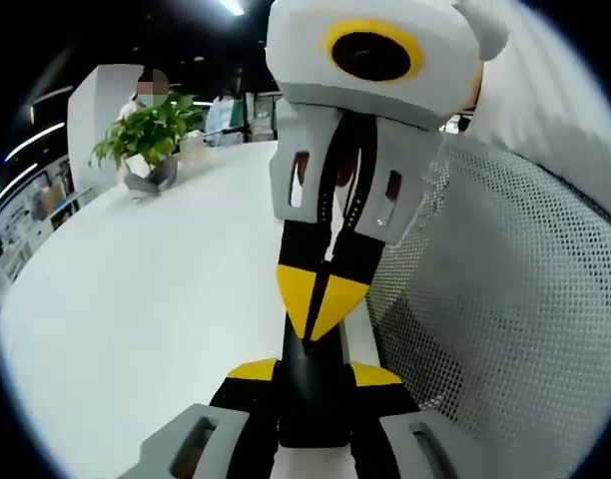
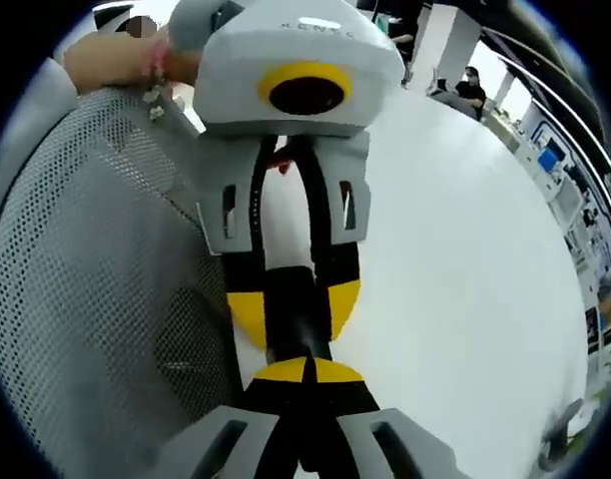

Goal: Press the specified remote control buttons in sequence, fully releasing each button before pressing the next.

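Both tools face tip to tip above the white bench (image 1: 136, 299), left tool (image 1: 315, 371) and right tool (image 2: 307, 371) each clamped on a black remote (image 1: 310, 384); pressing progress cannot be judged.

A broad white table (image 1: 136, 299) spreads under bright strip lights (image 1: 231, 6), with a grey mesh chair back (image 1: 505, 299) beside it. A potted green plant (image 1: 151, 135) stands at its far edge, near a white pillar (image 1: 91, 105). Shelves and desks line the dim room beyond.
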The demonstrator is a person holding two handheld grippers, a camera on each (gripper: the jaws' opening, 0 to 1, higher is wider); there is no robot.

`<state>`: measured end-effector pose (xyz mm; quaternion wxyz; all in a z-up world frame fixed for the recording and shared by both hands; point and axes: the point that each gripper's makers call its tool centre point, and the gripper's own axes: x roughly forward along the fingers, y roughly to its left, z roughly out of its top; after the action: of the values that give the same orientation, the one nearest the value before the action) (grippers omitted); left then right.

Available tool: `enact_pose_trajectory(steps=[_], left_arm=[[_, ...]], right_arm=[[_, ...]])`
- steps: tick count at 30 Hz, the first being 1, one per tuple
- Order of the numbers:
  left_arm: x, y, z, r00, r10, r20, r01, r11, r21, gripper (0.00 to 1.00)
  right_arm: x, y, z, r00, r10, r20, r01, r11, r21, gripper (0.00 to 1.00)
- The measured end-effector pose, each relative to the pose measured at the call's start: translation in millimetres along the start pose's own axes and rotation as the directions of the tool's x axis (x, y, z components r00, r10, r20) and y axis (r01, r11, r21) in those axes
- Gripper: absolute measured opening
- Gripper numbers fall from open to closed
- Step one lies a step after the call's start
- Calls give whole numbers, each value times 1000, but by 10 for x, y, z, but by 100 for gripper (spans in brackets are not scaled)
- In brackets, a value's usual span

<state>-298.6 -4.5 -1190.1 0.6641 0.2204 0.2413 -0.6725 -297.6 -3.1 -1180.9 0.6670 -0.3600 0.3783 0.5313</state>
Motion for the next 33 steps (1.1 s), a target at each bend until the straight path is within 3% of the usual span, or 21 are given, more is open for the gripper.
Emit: enact_pose_trajectory(steps=[1, 9, 17, 27, 33], left_arm=[[0, 1, -1, 1000, 0, 1, 0, 1000, 0, 25], [-3, -16, 13, 1000, -2, 4, 2, 1000, -7, 25], [-6, -17, 15, 1000, -2, -1, 2, 1000, -2, 25], [10, 12, 1, 1000, 9, -13, -10, 1000, -12, 24], [17, 18, 1, 1000, 11, -17, -12, 1000, -3, 25]], right_arm=[[-8, 1, 28, 1000, 0, 29, 0, 1000, 20, 0], [13, 45, 56, 998, 29, 48, -32, 998, 46, 0], [28, 43, 52, 999, 29, 38, -30, 999, 18, 0], [52, 21, 77, 998, -21, 52, 23, 999, -32, 0], [27, 21, 80, 992, 21, 121, -25, 999, 27, 0]])
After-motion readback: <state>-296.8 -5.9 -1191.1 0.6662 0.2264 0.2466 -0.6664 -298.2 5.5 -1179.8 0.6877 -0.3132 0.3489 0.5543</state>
